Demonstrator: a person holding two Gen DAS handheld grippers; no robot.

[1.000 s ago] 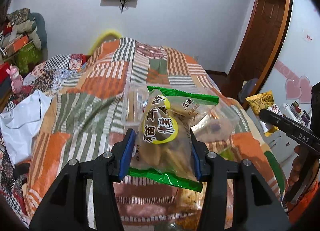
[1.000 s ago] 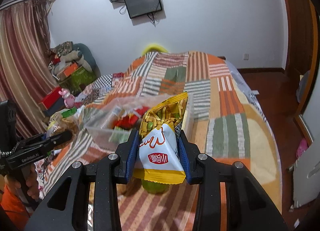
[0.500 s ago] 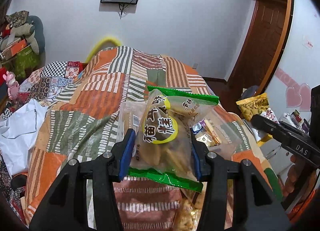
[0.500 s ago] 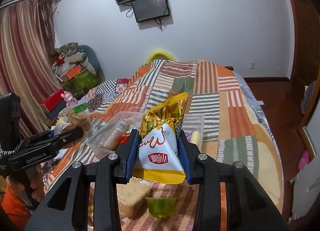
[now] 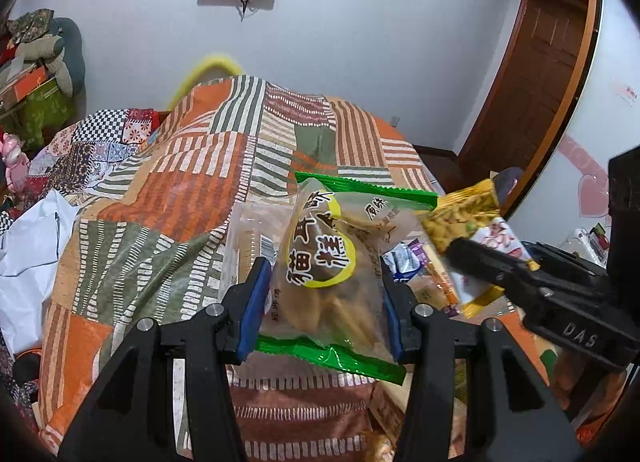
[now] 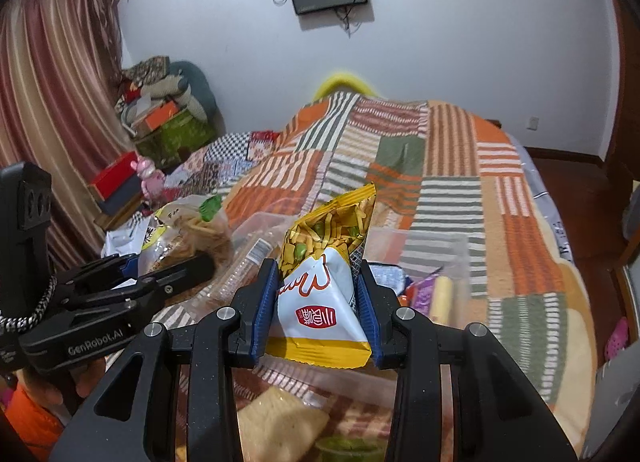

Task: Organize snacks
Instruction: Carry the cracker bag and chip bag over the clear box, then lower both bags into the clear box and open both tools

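Observation:
My left gripper is shut on a clear snack bag with green edges and a brown-yellow label, held above the bed. My right gripper is shut on a yellow and white snack bag. In the left wrist view the right gripper and its yellow bag come in from the right. In the right wrist view the left gripper and its bag sit at the left. A clear plastic box with several snacks lies just beyond both bags.
A patchwork orange, green and white blanket covers the bed. Loose snacks, a cracker pack and a green cup lie under the grippers. White cloth lies at the left edge. A door stands at right.
Both grippers have moved closer together over the clear box, each still holding its bag. The right gripper's yellow bag now shows right beside the left gripper's bag.

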